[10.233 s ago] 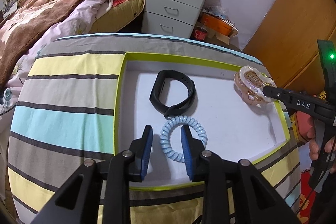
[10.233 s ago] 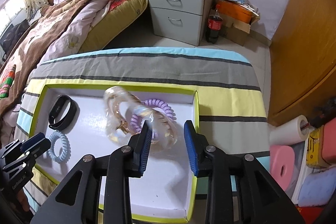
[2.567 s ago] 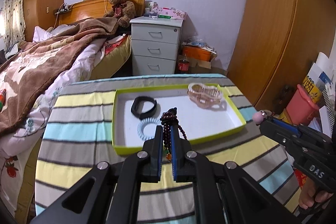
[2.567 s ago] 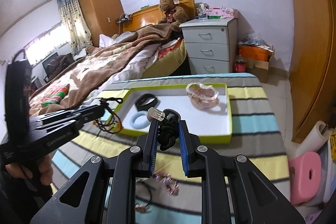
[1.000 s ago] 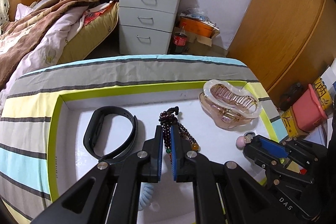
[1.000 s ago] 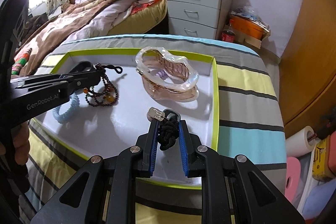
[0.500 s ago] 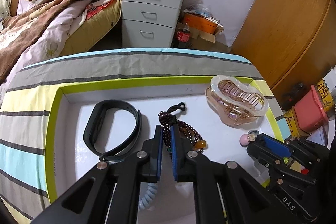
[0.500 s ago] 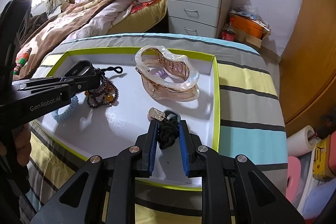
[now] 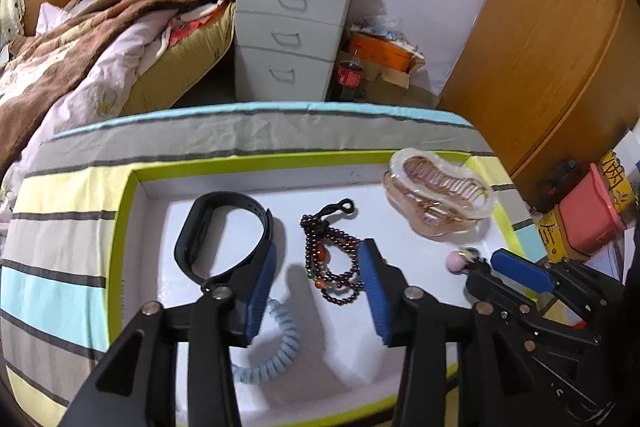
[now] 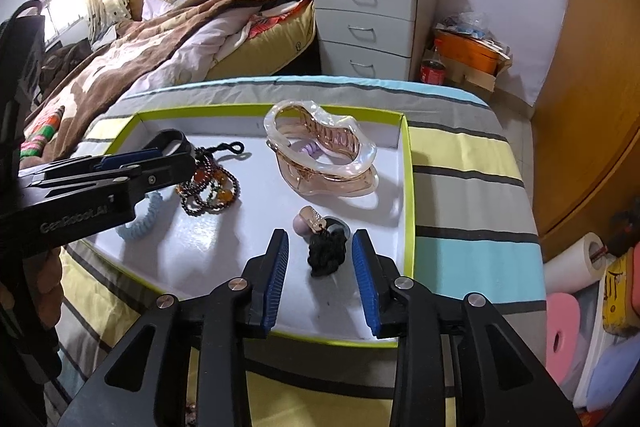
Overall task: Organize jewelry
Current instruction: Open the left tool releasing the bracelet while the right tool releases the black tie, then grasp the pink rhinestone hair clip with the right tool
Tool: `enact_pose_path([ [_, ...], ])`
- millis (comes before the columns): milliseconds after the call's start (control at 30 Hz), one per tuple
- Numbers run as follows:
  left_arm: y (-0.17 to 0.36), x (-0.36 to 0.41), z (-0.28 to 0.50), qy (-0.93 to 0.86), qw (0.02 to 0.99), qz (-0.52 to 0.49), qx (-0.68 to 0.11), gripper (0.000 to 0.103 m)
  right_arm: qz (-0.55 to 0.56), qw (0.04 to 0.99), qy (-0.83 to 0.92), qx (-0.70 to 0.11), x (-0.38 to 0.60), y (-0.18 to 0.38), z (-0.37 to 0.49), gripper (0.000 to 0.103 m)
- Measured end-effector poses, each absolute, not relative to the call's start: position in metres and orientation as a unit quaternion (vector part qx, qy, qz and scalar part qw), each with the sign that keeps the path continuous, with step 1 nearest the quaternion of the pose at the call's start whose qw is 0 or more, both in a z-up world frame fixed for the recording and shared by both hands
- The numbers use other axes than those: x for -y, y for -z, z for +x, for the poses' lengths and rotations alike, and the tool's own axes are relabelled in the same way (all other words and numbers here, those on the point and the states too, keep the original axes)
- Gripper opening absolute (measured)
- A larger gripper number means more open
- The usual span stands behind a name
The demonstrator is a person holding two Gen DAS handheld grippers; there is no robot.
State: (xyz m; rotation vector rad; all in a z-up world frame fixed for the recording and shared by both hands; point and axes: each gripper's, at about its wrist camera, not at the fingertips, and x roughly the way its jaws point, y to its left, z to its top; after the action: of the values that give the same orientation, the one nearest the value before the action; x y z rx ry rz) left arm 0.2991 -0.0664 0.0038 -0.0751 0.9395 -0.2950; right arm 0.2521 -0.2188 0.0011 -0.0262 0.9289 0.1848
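Both pieces now lie released in tray (image 10: 407, 163): bead bracelet (image 9: 336, 263) mid-tray, black cord charm (image 10: 326, 253) near right edge. L gripper (image 9: 316, 291) and R gripper (image 10: 320, 271) jaws apart and opening, each item loose betw. pads, not pressed. Risk: lifting out carelessly, a pad could snag bead loops or cord and drag it back out; hair claw (image 10: 324, 155) sits just far of charm.

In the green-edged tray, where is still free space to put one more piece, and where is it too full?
Inside the tray, bare floor lies along the near edge, between the blue coil tie and the black cord charm. A smaller patch lies at the far wall, between the bead bracelet and the hair claw. The left end is crowded: black band, coil tie and beads sit close together.
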Motion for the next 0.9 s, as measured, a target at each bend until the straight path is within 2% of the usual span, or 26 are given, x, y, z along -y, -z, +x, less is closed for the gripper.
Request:
enact_pose_path([
  [133,-0.015,0.065,0.29,0.145,0.885,-0.036,-0.44,0.05,-0.006,0.893,-0.089,-0.441,0.219,-0.007,0.246,0.037],
  [400,-0.036,0.06,0.266,0.144,0.898,-0.027,-0.416,0.059,0.007,0.901,-0.092,-0.424,0.22,-0.022,0.227,0.037],
  [900,-0.051,0.029,0.197,0.148,0.908,-0.045,-0.39,0.065,0.03,0.913,-0.103,-0.393,0.227,-0.041,0.168,0.037],
])
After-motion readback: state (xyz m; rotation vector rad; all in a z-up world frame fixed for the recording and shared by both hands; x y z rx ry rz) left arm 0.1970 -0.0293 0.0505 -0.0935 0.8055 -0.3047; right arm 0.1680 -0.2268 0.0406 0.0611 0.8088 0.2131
